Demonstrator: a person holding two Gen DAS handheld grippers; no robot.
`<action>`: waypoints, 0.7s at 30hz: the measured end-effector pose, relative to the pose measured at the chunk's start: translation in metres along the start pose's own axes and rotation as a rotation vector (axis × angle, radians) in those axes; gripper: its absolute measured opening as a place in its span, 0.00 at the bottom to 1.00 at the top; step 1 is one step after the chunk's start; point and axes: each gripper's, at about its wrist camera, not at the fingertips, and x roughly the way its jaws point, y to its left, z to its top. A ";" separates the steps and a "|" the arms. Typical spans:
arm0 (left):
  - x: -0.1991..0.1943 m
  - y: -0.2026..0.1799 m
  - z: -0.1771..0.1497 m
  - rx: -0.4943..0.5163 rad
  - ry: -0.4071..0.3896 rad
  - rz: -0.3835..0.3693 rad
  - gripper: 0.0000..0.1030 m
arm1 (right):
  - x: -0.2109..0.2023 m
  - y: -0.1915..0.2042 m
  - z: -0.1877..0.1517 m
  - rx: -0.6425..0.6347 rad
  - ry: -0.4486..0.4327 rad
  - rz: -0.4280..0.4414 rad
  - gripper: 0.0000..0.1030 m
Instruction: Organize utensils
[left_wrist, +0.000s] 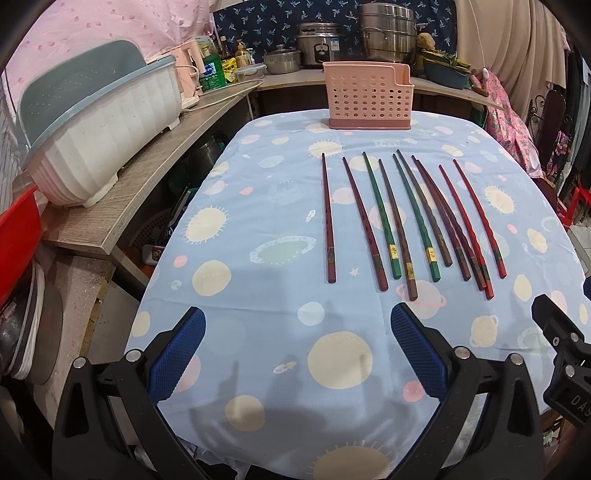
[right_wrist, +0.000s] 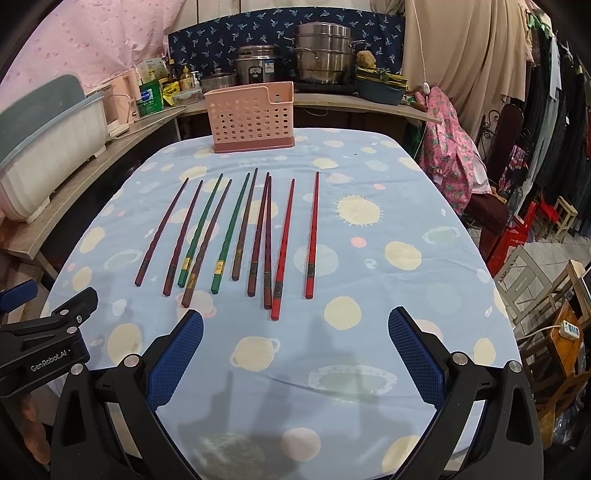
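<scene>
Several chopsticks, dark red, green, brown and bright red, lie side by side on the blue planet-print tablecloth (left_wrist: 258, 206), tips pointing away; a green one (left_wrist: 380, 218) lies mid-row and also shows in the right wrist view (right_wrist: 231, 229). A pink perforated utensil holder (left_wrist: 367, 96) stands upright at the table's far edge, also in the right wrist view (right_wrist: 251, 118). My left gripper (left_wrist: 297, 325) is open and empty, near of the chopsticks. My right gripper (right_wrist: 295, 325) is open and empty, just near of the bright red chopsticks (right_wrist: 282, 251). Each gripper shows at the other view's edge.
A white dish rack with a blue rim (left_wrist: 99, 122) sits on a wooden shelf (left_wrist: 122, 206) left of the table. Pots and a rice cooker (right_wrist: 258, 64) stand on the back counter. Chairs, stools and hanging clothes (right_wrist: 546, 122) crowd the right side.
</scene>
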 end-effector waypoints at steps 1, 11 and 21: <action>0.000 0.000 0.000 -0.001 -0.002 0.001 0.93 | 0.000 0.000 0.000 -0.002 -0.001 0.000 0.93; -0.003 0.001 0.001 -0.003 -0.013 0.013 0.93 | -0.003 0.003 0.000 -0.008 -0.006 0.008 0.93; -0.004 0.002 0.001 -0.004 -0.016 0.016 0.93 | -0.004 0.005 0.001 -0.015 -0.009 0.007 0.93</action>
